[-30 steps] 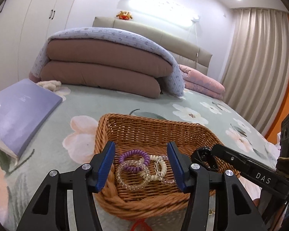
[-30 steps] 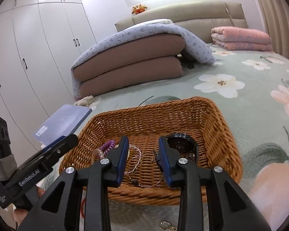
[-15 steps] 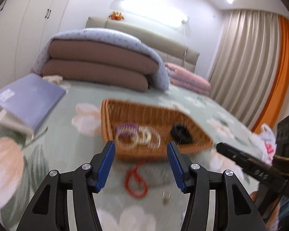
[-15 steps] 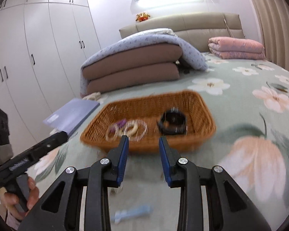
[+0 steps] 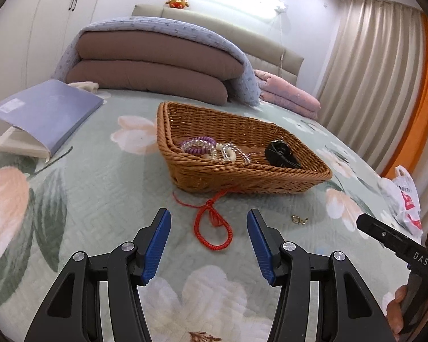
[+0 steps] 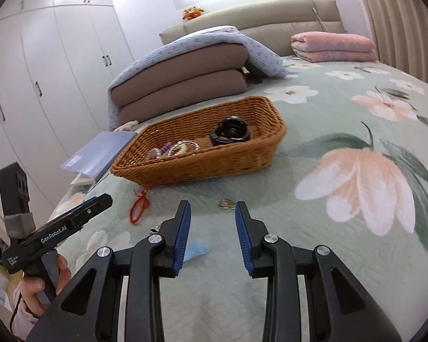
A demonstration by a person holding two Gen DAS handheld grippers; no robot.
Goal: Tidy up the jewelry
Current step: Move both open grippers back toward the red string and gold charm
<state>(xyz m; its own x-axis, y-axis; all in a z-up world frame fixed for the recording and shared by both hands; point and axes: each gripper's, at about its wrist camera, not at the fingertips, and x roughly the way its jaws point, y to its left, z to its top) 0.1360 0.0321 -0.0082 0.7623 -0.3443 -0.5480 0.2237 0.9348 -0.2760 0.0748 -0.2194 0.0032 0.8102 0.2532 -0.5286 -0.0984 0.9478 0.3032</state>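
Observation:
A wicker basket (image 5: 251,181) (image 6: 202,165) sits on the floral bedspread, holding a purple coil bracelet (image 5: 198,145) (image 6: 164,148), clear bead bracelets (image 5: 228,152) (image 6: 185,146) and a black watch (image 5: 279,154) (image 6: 231,131). A red cord bracelet (image 5: 211,225) (image 6: 138,205) lies on the bedspread in front of the basket. Just short of it my left gripper (image 5: 209,228) stands open and empty. A small gold earring (image 5: 298,220) (image 6: 227,203) lies to the right. My right gripper (image 6: 212,213) is open and empty, its right fingertip close to the earring. A pale blue item (image 6: 195,249) lies under its left finger.
A lilac book (image 5: 42,114) (image 6: 100,154) lies left of the basket. Folded brown and blue quilts (image 5: 154,68) (image 6: 185,82) and pink blankets (image 5: 288,97) (image 6: 333,47) are stacked near the headboard. A white plastic bag (image 5: 405,196) sits at the right bed edge. Wardrobes line the left wall.
Both grippers have drawn back from over the basket to the bedspread in front of it. The red cord, the earring and the blue item have come into view. Neither jaw opening changed.

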